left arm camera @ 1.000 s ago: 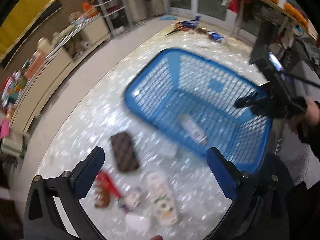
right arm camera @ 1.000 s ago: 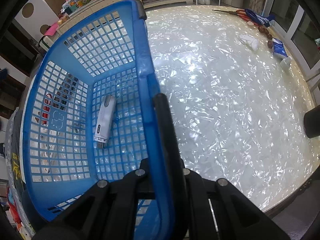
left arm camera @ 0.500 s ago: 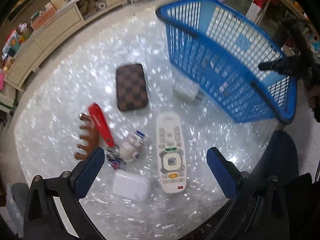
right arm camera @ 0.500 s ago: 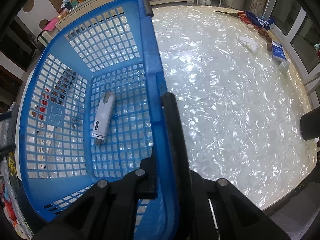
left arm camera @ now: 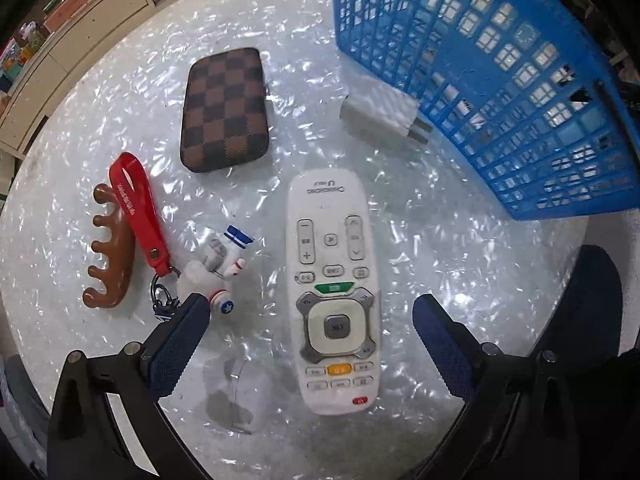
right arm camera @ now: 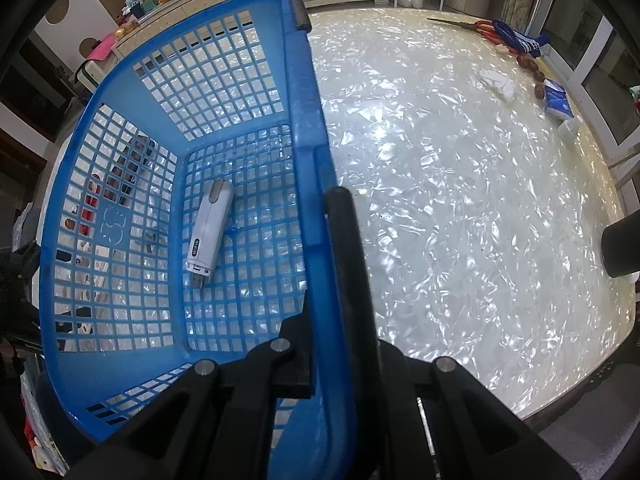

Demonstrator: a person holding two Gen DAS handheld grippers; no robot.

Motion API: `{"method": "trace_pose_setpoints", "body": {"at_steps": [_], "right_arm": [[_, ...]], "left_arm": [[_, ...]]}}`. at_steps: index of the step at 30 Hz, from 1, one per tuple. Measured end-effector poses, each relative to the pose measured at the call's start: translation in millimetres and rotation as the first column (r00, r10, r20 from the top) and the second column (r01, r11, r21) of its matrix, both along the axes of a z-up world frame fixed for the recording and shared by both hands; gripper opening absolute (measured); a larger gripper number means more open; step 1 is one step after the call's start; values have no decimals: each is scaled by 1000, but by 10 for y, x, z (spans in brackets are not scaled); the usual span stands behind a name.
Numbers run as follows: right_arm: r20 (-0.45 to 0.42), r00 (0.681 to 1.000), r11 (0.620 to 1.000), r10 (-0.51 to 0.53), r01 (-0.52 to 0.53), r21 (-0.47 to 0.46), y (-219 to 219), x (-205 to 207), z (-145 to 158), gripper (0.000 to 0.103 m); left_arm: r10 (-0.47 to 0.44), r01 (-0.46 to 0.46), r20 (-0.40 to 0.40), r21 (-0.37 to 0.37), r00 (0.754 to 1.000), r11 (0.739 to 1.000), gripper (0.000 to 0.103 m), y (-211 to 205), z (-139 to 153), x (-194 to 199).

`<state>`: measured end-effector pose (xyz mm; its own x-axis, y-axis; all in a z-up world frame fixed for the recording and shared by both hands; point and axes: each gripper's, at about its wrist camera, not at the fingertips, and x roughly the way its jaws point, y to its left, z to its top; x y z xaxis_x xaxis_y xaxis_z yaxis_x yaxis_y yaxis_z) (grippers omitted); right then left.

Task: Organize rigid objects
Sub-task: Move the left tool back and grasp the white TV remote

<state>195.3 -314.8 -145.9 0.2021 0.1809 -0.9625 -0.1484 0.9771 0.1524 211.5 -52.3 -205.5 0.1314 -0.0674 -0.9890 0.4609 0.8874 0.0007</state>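
My left gripper (left arm camera: 310, 322) is open and empty, hovering over a white remote control (left arm camera: 332, 284) that lies between its fingers. Around it lie a brown checkered case (left arm camera: 225, 109), a white charger plug (left arm camera: 382, 114), an astronaut keychain with a red strap (left arm camera: 216, 264) and a brown wooden comb (left arm camera: 108, 248). The blue plastic basket (left arm camera: 520, 92) stands at the right. My right gripper (right arm camera: 320, 256) is shut on the basket's rim (right arm camera: 308, 128). A white USB stick (right arm camera: 210, 228) lies inside the basket.
The shiny white table (right arm camera: 460, 200) carries scissors (right arm camera: 480, 26), a white cloth (right arm camera: 500, 82), a blue packet (right arm camera: 558, 102) and brown beads at its far edge. Cabinets with clutter (left arm camera: 80, 20) stand beyond the table. A dark chair (left arm camera: 592, 300) sits at the near right.
My left gripper has swung from the basket down to the loose objects and closed in over the remote. My right gripper keeps its hold on the basket rim, which has shifted slightly.
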Motion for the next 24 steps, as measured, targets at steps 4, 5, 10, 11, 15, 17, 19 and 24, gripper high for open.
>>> {"method": "trace_pose_setpoints", "body": {"at_steps": [4,5,10,11,15,17,19,24], "right_arm": [[0,1000,1000,0,0,0,2,2,0,6],[0,1000,1000,-1,1,2,2,0,1,6],[1,1000,1000,-3,3,3,-7,-4,12,6],[2,1000,1000,-4,4,4,-9,-4,13,6],[1,1000,1000,-5,5,6,-14,-2,16,6],[1,1000,1000,-2,2,5,-13,-7,20,6],[0,1000,1000,-1,1,4,-9,-11,21,6],[1,1000,1000,-4,4,7,-3,-17,22,6]], "left_arm": [[2,-2,17,4,1000,1000,100,-23,5,4],[3,-4,26,14,1000,1000,97,-32,18,-5],[-11,10,27,40,1000,999,79,-94,54,-75],[-9,9,5,32,1000,999,73,-102,35,-113],[17,-16,-30,21,999,1000,49,-120,-118,-162],[34,-34,-35,9,999,999,48,-113,-158,-161],[41,-41,-33,3,999,999,48,-93,-185,-154],[61,-61,-23,11,998,998,47,-11,-218,-89]]}}
